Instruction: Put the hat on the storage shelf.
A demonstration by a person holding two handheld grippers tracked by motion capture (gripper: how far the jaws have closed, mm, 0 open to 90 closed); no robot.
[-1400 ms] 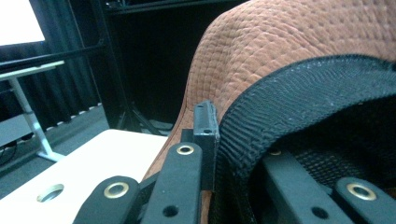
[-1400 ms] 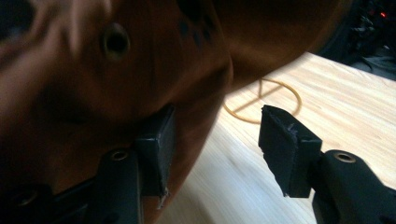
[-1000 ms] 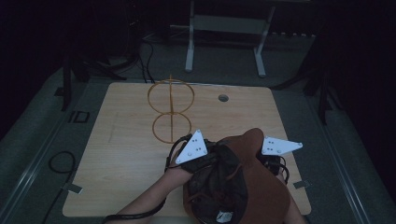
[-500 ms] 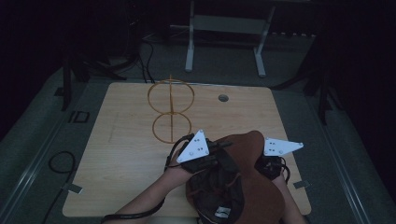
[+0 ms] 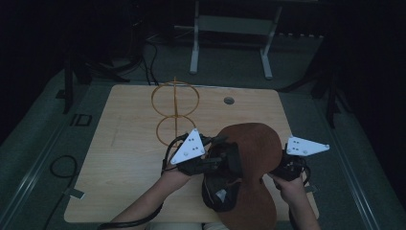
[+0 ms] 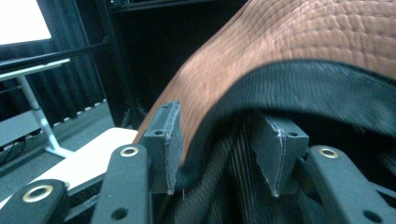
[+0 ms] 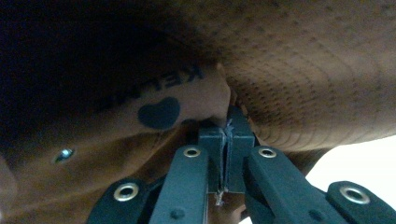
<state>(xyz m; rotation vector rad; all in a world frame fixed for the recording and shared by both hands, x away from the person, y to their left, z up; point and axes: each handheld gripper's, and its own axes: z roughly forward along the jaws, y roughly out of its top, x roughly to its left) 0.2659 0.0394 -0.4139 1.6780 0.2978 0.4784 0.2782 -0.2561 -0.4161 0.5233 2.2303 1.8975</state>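
— Where was the brown leather cap with the black lining (image 5: 256,143) at that moment?

— Over the near right part of the pale wooden counter (image 5: 124,143), held up between the two hands, crown toward the far side and its dark inside turned toward the person.

— What was the left gripper (image 5: 210,160) doing?

— Its fingers (image 6: 169,140) had just been opening. In the left gripper view they stood apart, with the cap's edge and black lining (image 6: 299,88) running between them. The brown edge lay against the left pad; the right pad seemed clear of the fabric, so it wasn't a clamp.

— And the right gripper (image 5: 287,167)?

— Its fingers (image 7: 226,140) were pressed together on a fold of the cap (image 7: 299,56), pinching the brown leather. That view was close up under the material; a dark heart-shaped mark and some reversed lettering (image 7: 161,91) sat just beside the pinch.

— Anything else on the counter?

— A thin orange wire stand of two stacked rings on an upright rod (image 5: 174,108), toward the far left of the middle, near the left gripper but apart from the cap. A small round grommet hole (image 5: 229,100) lay near the far edge.
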